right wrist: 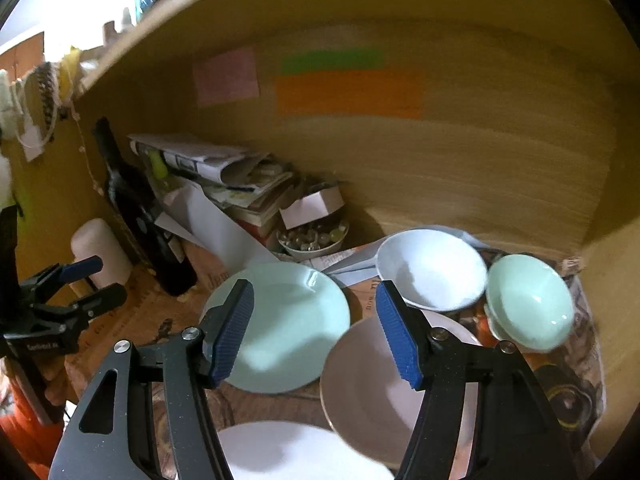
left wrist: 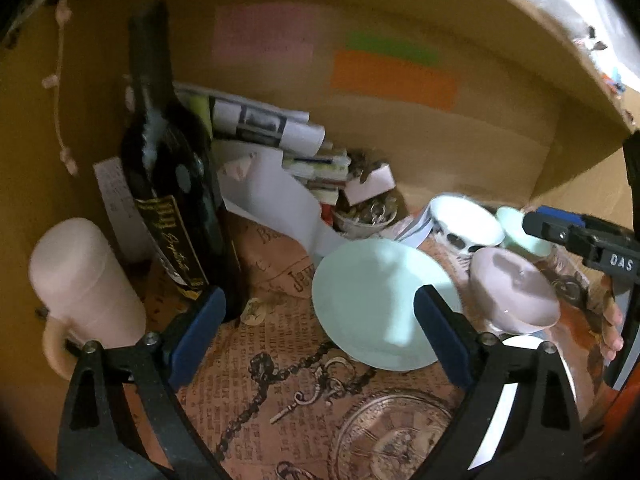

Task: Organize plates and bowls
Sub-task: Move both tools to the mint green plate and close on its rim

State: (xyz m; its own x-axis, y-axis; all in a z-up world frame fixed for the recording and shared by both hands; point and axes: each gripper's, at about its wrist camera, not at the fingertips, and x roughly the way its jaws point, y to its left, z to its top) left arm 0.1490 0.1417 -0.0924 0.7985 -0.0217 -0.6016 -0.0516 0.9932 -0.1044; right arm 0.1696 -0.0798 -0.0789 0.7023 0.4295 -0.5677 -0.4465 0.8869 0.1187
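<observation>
Glossy ceramic plate (right wrist: 280, 328) on matt printed paper (left wrist: 280, 380).

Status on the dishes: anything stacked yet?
Nothing stacked. Green plate, pink bowl, white bowl and green bowl lie loose; a white plate sits nearest. Both tools, left and right, are open and empty. All sorting remains.

Three bowls (right wrist: 430, 276), two plates (right wrist: 284, 324), one bottle (right wrist: 144, 220).

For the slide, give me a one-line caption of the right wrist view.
Open right tool above a mint plate and pink bowl, with white bowl and mint bowl behind.
</observation>
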